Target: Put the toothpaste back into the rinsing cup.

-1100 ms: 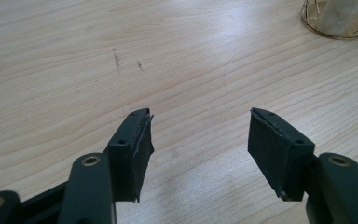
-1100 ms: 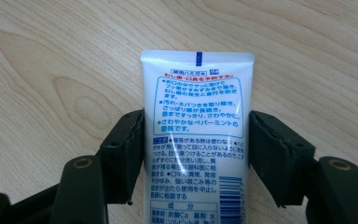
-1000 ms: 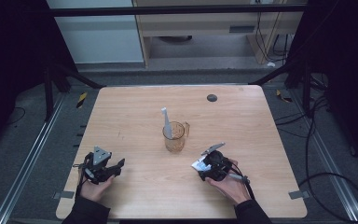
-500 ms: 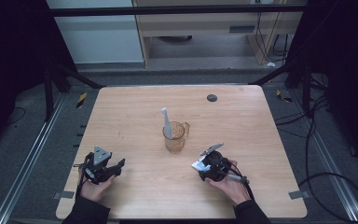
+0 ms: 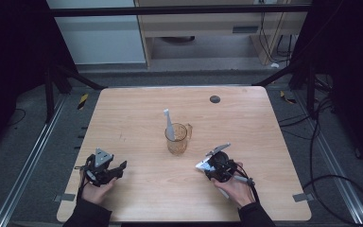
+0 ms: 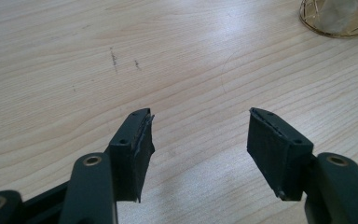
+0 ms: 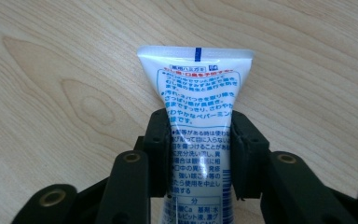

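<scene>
The right gripper [image 7: 200,154] has just been closing its jaws on the white plastic toothpaste tube [image 7: 196,107] low over the wood table [image 5: 123,118], w/ the left gripper [image 6: 200,140] wide open & empty, so the grab's done; putting it in the clear glass cup [image 5: 177,139] w/ the toothbrush [image 5: 168,124] looks left.

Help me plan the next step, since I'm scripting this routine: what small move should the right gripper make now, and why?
Probably lift. The right gripper has just been closing, and its jaws now press both sides of the toothpaste tube, which lies flat on the table. A short lift would test the grip before carrying it toward the cup holding the toothbrush. The left gripper is open.
</scene>
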### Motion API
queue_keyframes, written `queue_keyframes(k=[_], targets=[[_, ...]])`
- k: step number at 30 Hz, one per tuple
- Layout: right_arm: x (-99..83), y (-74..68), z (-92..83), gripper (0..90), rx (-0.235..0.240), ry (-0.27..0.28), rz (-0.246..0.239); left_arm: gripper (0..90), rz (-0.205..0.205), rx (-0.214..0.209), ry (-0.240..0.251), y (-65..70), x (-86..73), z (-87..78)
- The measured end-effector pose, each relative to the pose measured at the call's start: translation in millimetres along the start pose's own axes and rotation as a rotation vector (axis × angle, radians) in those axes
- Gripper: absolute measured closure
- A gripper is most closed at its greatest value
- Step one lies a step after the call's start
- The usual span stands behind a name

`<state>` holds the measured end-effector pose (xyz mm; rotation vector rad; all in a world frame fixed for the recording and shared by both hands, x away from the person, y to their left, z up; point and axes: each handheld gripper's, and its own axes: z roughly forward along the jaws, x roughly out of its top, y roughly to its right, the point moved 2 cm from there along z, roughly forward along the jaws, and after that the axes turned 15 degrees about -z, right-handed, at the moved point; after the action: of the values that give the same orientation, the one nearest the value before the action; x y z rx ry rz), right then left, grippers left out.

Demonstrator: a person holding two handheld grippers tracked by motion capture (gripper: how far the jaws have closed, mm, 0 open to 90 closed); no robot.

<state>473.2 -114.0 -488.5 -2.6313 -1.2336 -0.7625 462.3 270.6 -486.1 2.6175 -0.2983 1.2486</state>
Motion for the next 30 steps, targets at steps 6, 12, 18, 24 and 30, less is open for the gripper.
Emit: queue_keyframes(k=[6,12,18,24,30], targets=[[-0.4,0.2,-5.2,68.3,0.001,0.012,-0.002,39.7,-0.001,0.0,0.001,-0.2,0.3,-0.5],[-0.6,3.6,-16.0,69.3,0.012,0.051,0.019,39.8,-0.003,0.002,0.002,-0.6,0.3,-0.7],[1.2,5.9,-31.3,69.3,0.013,0.112,0.026,39.8,-0.003,0.002,0.003,-0.3,0.7,-0.7],[6.6,9.4,-48.8,69.2,-0.015,0.239,0.034,39.9,-0.001,0.005,0.005,0.1,0.7,-1.3],[15.0,15.6,-65.2,69.3,-0.03,0.357,0.078,39.9,-0.005,0.006,0.003,-0.1,0.5,-1.0]])
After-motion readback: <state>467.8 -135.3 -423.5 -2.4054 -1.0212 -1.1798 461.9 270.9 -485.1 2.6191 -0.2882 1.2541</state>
